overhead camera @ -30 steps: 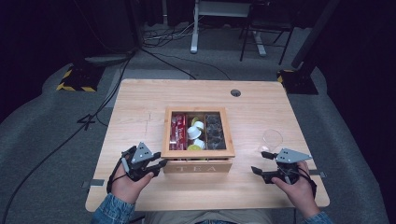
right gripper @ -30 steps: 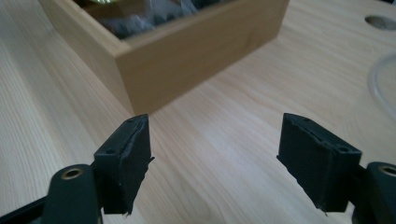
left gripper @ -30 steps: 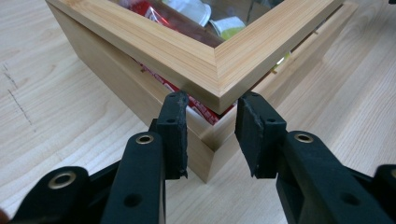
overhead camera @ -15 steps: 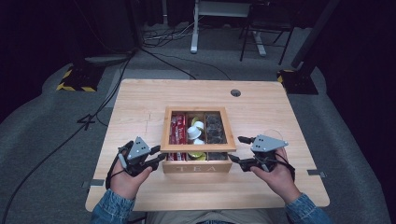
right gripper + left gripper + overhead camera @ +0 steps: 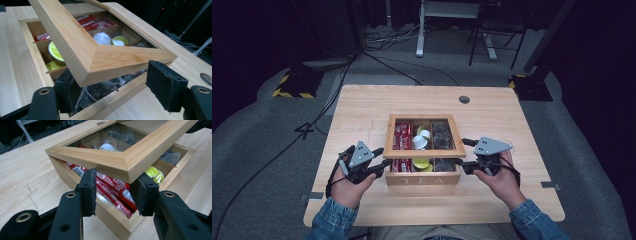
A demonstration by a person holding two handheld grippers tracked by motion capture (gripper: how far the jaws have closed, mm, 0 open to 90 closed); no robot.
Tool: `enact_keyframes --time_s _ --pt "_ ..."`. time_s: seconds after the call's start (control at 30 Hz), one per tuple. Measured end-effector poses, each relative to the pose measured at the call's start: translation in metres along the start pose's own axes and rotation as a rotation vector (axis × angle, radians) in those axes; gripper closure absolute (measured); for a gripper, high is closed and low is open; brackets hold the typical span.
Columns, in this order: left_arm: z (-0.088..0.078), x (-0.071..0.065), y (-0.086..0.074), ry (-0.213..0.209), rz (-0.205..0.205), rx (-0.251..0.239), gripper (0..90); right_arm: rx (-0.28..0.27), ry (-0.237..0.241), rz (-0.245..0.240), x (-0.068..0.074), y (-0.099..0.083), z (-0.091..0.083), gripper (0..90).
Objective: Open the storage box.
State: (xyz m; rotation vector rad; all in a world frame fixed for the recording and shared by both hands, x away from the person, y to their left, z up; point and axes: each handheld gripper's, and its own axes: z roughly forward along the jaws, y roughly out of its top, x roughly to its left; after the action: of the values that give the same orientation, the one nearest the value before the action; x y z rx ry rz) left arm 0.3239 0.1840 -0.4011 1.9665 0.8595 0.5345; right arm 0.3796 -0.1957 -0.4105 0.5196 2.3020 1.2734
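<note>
Left claw (image 5: 379, 167) at the tea box's (image 5: 424, 178) front-left corner, jaws spread, lid (image 5: 424, 135) corner sitting in the gap between the pads (image 5: 88, 187) – contact unclear. Hardly moved vs 0.5 s ago. Box sits mid-worktop (image 5: 362, 110), toward the near edge; glass-window lid is raised at the front now, tilted up off the base – earlier frames had it flatter. Inside: red packets (image 5: 402, 136) in the left compartments, yellow and white capsules (image 5: 421, 140) in the middle, dark tea bags (image 5: 443, 136) on the right. Right claw (image 5: 464, 155) has come in from the worktop's right side to the box's front-right corner, jaws wide apart, straddling the lid corner; one pad under it, other pad (image 5: 166, 86) clear of the wood. Right hand (image 5: 499, 177) behind it, denim sleeve (image 5: 537, 225) at the bottom edge.
</note>
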Motion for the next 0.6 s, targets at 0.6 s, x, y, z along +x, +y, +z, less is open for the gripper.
enact_keyframes --time_s 0.6 --pt "0.004 0.008 0.013 0.039 0.007 -0.064 48.6 -0.056 -0.021 -0.018 -0.01 0.02 -0.005 40.8"
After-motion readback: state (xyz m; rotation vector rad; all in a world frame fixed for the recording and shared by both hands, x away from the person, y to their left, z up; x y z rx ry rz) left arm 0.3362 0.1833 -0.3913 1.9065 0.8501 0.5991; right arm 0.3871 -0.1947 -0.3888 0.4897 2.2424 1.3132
